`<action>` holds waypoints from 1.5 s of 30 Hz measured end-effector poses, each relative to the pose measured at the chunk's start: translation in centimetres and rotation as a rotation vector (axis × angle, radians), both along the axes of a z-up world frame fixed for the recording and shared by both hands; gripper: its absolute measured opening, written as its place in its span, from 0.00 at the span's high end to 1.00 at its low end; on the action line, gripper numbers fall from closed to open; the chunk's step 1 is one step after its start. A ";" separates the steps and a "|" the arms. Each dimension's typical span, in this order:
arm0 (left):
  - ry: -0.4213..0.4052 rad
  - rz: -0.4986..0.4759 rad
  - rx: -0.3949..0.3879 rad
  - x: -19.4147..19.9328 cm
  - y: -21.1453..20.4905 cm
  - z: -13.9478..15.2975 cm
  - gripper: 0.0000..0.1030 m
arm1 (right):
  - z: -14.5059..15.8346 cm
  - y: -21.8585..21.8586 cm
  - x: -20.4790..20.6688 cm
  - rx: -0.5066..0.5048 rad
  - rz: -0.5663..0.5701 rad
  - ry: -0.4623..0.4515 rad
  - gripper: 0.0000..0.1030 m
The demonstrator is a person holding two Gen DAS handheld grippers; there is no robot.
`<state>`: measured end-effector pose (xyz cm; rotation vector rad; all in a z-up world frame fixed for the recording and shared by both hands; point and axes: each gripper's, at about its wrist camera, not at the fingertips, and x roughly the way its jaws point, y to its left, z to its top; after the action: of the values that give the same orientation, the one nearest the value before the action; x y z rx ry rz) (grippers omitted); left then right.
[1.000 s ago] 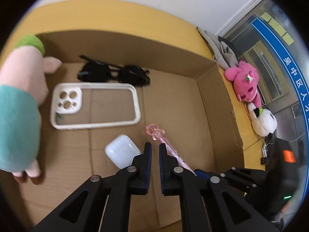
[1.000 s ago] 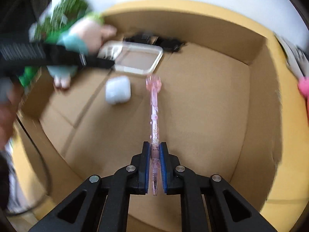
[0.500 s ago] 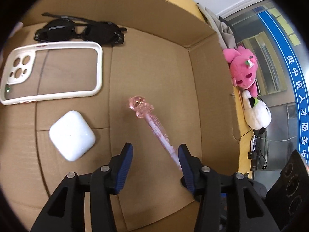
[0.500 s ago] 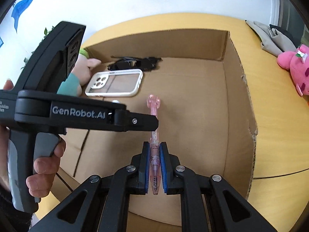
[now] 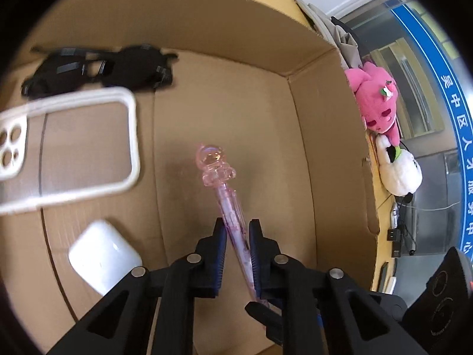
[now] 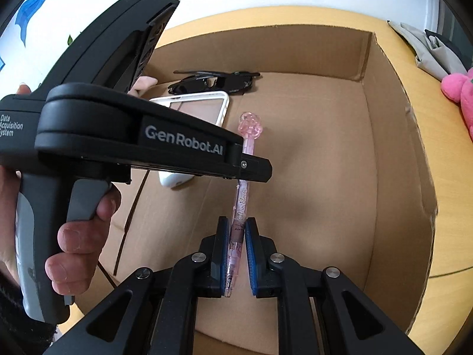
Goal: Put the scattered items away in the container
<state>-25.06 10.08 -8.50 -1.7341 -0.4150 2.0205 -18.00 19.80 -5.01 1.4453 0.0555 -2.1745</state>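
Setting: a yellow tabletop (image 6: 443, 254) beneath a white wall, with a blue-lettered glass partition at its right edge. A pink plush (image 5: 377, 103) and a white plush (image 5: 399, 174) lie on the tabletop outside the box, near its right wall.

Container: an open cardboard box (image 6: 393, 136) occupies most of the tabletop. On its floor, toward the far-left corner, lie black sunglasses (image 5: 100, 69); just in front of them, a white phone case (image 5: 68, 151); nearer the front edge, a white earbud case (image 5: 103, 256).

Task item: a pink pen (image 6: 244, 195) with a figurine cap is held over the middle of the box floor, cap toward the far wall.

Tools: the right gripper (image 6: 235, 254) brackets the lower barrel; small gaps show at both pads, so its hold appears slack or parting. The left gripper (image 5: 235, 254) is narrowed around the mid barrel; firm contact cannot be confirmed.

Step in hand, as judged: depositing the pen in the box, possibly as a hand-to-hand transfer.

Next move requires: one tool fully clear before the other lowers the pen onto bare floor to the right of the earbud case, then opens. The two plush toys outside the box appear to remain for collection.
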 end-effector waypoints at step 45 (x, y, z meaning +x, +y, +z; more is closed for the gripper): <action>0.751 0.246 -0.354 21.9 -7.6 15.4 0.23 | 8.4 2.3 8.2 0.006 -0.116 0.369 0.00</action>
<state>-3.14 2.46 6.86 -0.9798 -0.0156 2.8560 -9.77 22.06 3.35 1.0561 0.1103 -2.5128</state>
